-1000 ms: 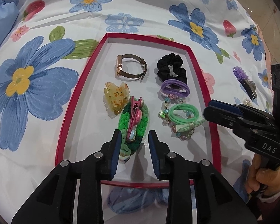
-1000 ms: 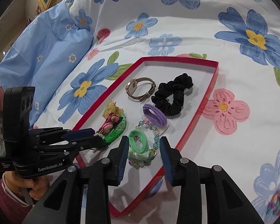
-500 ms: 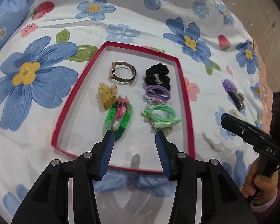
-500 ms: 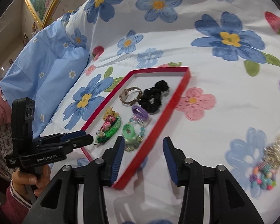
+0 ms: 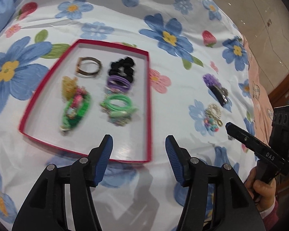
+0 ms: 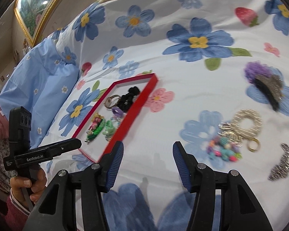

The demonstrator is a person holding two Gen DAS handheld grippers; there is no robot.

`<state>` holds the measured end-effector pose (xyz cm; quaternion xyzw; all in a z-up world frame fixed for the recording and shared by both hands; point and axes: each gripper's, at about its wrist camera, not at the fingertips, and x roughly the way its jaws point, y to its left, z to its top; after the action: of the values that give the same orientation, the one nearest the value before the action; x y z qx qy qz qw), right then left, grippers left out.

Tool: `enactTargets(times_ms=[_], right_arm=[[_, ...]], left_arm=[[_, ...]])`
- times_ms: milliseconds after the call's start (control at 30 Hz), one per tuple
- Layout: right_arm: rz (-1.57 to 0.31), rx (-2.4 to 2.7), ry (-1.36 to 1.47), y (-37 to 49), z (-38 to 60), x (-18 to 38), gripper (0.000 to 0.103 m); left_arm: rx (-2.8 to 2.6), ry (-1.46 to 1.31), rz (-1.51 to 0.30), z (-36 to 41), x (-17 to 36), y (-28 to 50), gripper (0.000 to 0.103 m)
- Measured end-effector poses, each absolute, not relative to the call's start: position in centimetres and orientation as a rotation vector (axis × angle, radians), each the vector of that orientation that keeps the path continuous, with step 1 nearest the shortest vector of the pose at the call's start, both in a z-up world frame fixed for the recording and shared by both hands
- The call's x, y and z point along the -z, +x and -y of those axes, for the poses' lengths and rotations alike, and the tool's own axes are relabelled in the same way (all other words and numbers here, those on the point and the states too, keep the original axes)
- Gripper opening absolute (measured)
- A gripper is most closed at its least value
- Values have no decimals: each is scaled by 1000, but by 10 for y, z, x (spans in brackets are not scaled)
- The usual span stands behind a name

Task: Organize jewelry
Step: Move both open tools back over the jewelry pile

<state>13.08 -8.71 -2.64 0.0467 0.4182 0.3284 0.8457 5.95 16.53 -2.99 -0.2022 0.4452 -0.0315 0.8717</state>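
Floral bedsheet (image 5: 183, 19); red-rimmed tray (image 5: 149, 104), colourful jewelry

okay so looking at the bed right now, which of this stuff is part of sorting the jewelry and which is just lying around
Part of the job:
- red tray, already holding hair ties, clips and a bracelet
- purple hair clip, still on the sheet
- pearl hoop
- colourful bead bracelet
- silver sparkly piece

Just lying about:
- floral bedsheet
- blue pillow
- framed picture
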Motion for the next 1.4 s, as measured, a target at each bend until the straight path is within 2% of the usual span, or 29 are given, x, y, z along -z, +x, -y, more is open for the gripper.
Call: enactTargets(times_ms=[433,933,1400], right_arm=[[-854,-544,106,117,167,27,67],[-849,-433,123,121,215,35,71],[-900,-357,69,147,235,56,71]], left_arm=[[177,-366,-967,-102,32,71,60],[239,-296,-997,-58,29,93,60],[313,-210,-1040,-8,42,151,60]])
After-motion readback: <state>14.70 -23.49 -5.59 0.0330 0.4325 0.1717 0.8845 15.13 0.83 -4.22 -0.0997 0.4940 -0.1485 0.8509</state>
